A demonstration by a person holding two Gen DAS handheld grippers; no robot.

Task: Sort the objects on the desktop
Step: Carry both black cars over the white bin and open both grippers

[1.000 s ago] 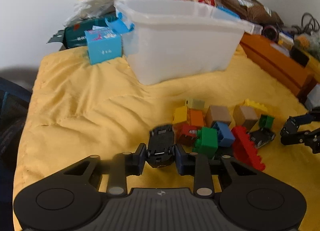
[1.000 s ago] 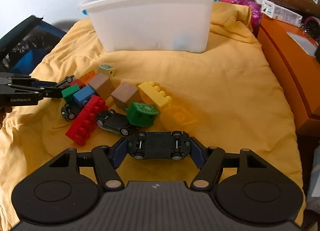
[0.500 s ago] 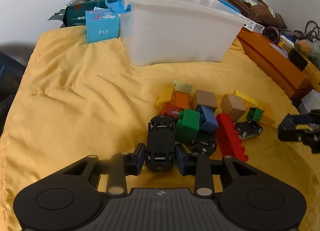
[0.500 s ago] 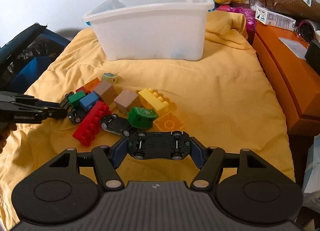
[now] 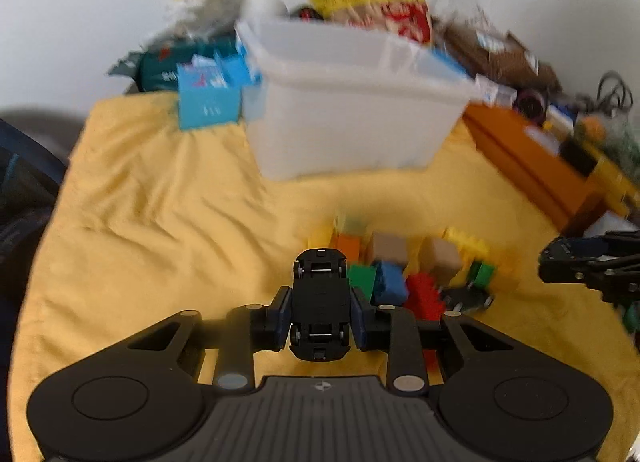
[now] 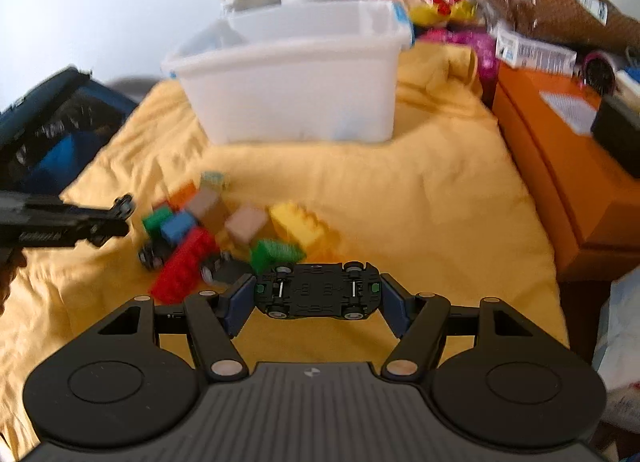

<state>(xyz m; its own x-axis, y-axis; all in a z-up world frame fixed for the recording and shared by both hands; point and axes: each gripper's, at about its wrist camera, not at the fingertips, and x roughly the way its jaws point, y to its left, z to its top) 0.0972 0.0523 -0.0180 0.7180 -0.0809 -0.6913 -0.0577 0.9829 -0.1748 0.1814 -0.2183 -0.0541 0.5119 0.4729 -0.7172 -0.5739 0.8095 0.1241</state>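
L gripper (image 5: 320, 312) jaws closing on black toy car (image 5: 320, 294), underside up; R gripper (image 6: 316, 296) jaws grip 2nd car (image 6: 316, 290) lengthwise.

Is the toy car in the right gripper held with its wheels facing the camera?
Yes, the toy car shows its underside and all four wheels, clamped end to end in the right gripper.

You have two black toy cars lifted belly-up off the yellow cloth: one (image 5: 320, 302) held lengthwise, nose away from you, the other (image 6: 316, 290) crosswise. The loose bricks (image 6: 192, 238) and two more small cars sit heaped mid-cloth, left of centre. The white plastic bin (image 6: 292, 102) stands upright at the far edge.
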